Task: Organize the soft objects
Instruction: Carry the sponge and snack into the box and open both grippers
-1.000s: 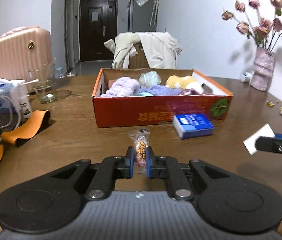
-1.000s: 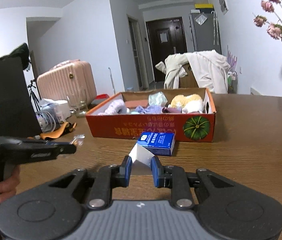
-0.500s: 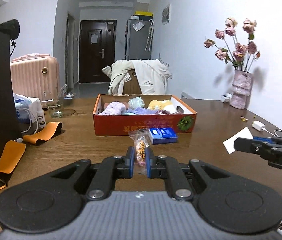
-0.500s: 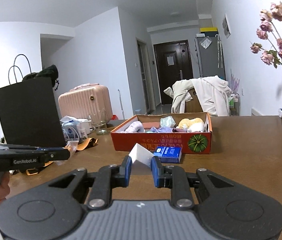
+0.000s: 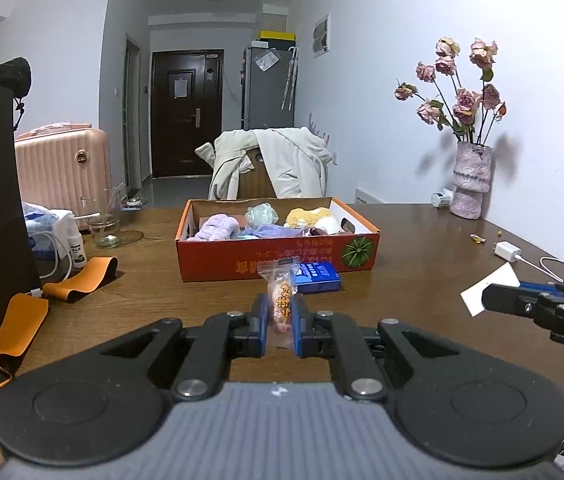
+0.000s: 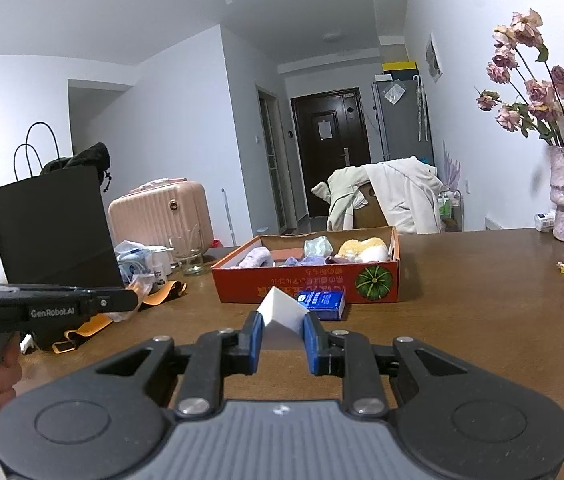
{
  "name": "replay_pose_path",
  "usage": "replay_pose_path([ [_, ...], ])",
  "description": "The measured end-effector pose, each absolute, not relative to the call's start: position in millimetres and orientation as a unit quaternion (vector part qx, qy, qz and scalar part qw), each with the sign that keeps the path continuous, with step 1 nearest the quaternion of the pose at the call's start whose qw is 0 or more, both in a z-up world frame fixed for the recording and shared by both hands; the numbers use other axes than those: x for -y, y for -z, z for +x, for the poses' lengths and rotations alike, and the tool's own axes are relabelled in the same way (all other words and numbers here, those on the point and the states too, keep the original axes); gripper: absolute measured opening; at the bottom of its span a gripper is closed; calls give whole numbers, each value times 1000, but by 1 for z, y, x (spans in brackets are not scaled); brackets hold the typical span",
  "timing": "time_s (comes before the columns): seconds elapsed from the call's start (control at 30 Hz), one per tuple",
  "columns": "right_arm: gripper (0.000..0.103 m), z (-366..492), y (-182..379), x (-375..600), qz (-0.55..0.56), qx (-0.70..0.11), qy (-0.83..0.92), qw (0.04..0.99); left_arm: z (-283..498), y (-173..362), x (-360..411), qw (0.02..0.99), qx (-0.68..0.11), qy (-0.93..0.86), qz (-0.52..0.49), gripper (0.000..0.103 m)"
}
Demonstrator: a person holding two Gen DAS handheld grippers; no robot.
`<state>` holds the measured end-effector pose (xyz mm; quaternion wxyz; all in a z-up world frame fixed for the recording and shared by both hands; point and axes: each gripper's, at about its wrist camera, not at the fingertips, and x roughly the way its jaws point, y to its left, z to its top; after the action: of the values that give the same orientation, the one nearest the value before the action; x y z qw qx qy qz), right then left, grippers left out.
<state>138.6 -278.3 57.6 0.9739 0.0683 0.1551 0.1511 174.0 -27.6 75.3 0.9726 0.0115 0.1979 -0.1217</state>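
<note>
In the left wrist view, a clear snack packet [image 5: 280, 304] is pinched upright by the left tongs [image 5: 280, 330], nearly closed, above the tabletop [image 5: 421, 264] before the orange box [image 5: 278, 266].

In the right wrist view, a white folded pad [image 6: 282, 316] is clamped by the right tongs [image 6: 282, 344], narrowly parted, near the blue pack [image 6: 321, 304].

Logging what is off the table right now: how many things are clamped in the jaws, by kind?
Clear snack packet, in the left gripper: 1
White folded piece, paper or card, in the right gripper: 1
Total: 2
</note>
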Motion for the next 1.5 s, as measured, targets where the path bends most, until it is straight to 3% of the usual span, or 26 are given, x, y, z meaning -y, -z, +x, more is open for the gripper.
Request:
replay_pose_path([
  [0.43,22,205,-82,264,37,-144,-156,977,232,-69,18,971,-209,117,15,13],
  [0.73,23,333,-88,249,22,-172,-176,969,371,-83,32,963,-229,140,29,13],
  [1.17,24,501,-28,195,-19,-274,-179,945,564,-39,36,926,-350,135,-33,13],
  [1.27,28,515,-15,186,-40,-295,-168,940,578,-33,35,924,-357,134,-41,20],
  [1.33,29,518,-9,183,-46,-301,-166,938,580,-34,37,926,-352,133,-35,45],
  [1.37,34,518,-9,183,-45,-300,-164,939,579,-36,37,927,-349,134,-33,51],
  [1.4,38,519,-10,183,-45,-301,-162,939,577,-39,38,929,-344,134,-30,54],
  [1.43,50,518,-13,185,-43,-298,-163,939,575,-41,38,931,-339,133,-26,54],
  [1.5,55,514,-20,189,-35,-290,-167,942,568,-49,37,933,-333,132,-22,59],
])
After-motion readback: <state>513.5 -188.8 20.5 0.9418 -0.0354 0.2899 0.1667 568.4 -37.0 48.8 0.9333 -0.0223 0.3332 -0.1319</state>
